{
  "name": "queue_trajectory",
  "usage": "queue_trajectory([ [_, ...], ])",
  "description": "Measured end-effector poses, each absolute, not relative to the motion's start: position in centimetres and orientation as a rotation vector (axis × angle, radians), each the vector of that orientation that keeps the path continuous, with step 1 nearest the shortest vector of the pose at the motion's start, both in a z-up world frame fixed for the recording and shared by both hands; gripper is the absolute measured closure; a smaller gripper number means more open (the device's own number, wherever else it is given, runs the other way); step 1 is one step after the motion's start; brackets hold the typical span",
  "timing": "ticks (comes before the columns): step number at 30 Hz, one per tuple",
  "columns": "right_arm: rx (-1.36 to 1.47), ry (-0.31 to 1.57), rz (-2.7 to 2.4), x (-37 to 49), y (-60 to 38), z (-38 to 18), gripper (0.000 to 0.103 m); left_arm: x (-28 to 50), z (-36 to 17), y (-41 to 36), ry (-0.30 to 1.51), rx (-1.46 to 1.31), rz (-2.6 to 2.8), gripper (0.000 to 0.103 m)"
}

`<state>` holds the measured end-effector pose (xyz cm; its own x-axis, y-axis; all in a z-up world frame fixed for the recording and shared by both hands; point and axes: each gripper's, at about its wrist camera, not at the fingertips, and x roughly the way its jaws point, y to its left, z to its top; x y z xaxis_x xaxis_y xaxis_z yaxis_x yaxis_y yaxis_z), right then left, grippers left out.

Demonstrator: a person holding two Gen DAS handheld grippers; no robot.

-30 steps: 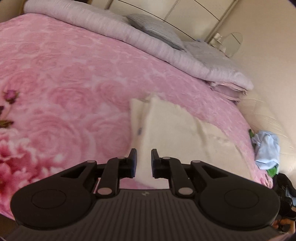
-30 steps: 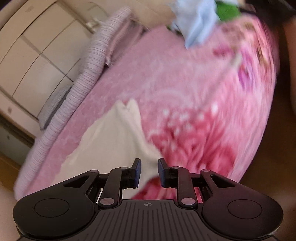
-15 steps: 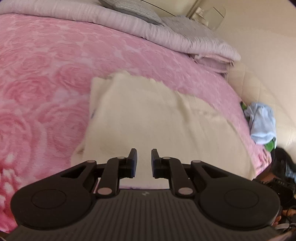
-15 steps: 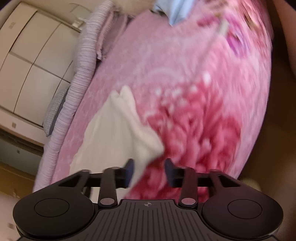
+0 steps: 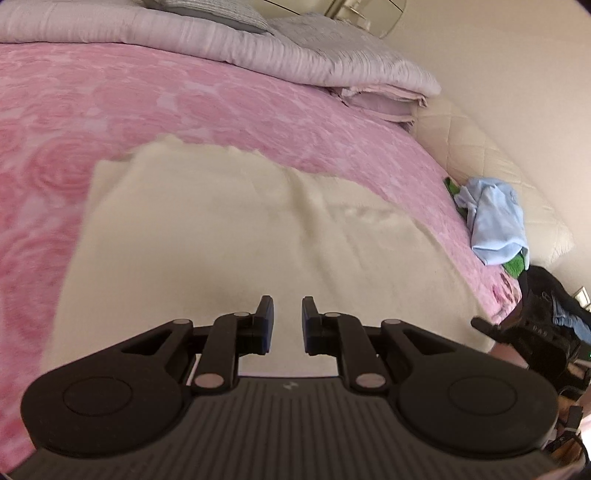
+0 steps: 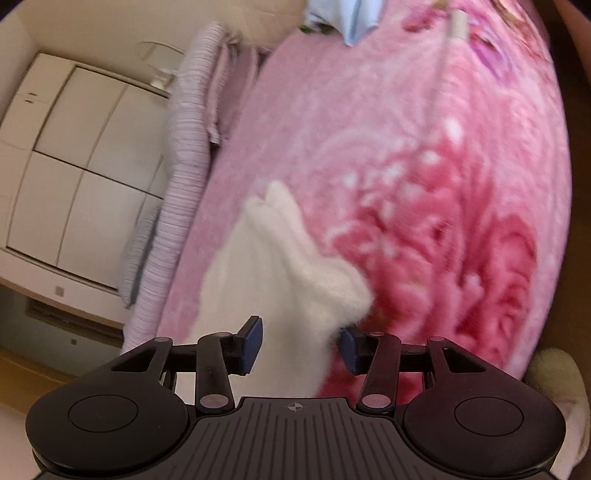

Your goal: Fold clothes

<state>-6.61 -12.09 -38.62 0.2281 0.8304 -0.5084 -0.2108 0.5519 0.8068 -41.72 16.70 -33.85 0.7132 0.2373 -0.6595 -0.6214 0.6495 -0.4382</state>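
Note:
A cream fuzzy garment (image 5: 236, 236) lies flat on the pink rose blanket (image 5: 110, 110). My left gripper (image 5: 287, 320) hovers over its near part with a narrow gap between the fingers and nothing in them. In the right wrist view the same garment (image 6: 273, 273) runs from the middle down between my fingers. My right gripper (image 6: 301, 341) is open wide, with the garment's near corner lying between the jaws, not pinched.
A lilac quilt and pillows (image 5: 295, 51) line the far side of the bed. A light blue and green clothes heap (image 5: 491, 229) sits at the bed's right edge, also in the right wrist view (image 6: 351, 14). White cupboards (image 6: 74, 166) stand beyond.
My right gripper has opened from nearly shut to wide. My left gripper has moved forward over the cream garment, which now fills more of its view; its finger gap is unchanged.

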Motion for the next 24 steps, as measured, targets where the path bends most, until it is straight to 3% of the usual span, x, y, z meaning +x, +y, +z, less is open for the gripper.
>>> queue_trajectory([
  [13,0.715,1.198,0.68,-5.3,-10.8,-40.2,0.056,-35.9,-36.7,16.2,0.668,-0.625,0.46,0.092],
  [15,0.623,1.195,0.664,-5.2,-9.9,-39.4,0.074,-36.2,-36.4,16.4,0.664,-0.644,0.456,0.092],
  [18,0.464,1.152,0.662,-5.5,-8.1,-37.5,0.088,-38.0,-35.7,17.0,0.63,-0.682,0.47,0.093],
  [21,0.198,0.991,0.7,-7.7,-5.1,-34.8,0.09,-41.4,-35.0,18.3,0.593,-0.718,0.539,0.093],
  [24,-0.148,0.636,0.847,-13.1,-0.8,-31.6,0.093,-45.2,-34.7,19.9,0.537,-0.816,0.583,0.093],
])
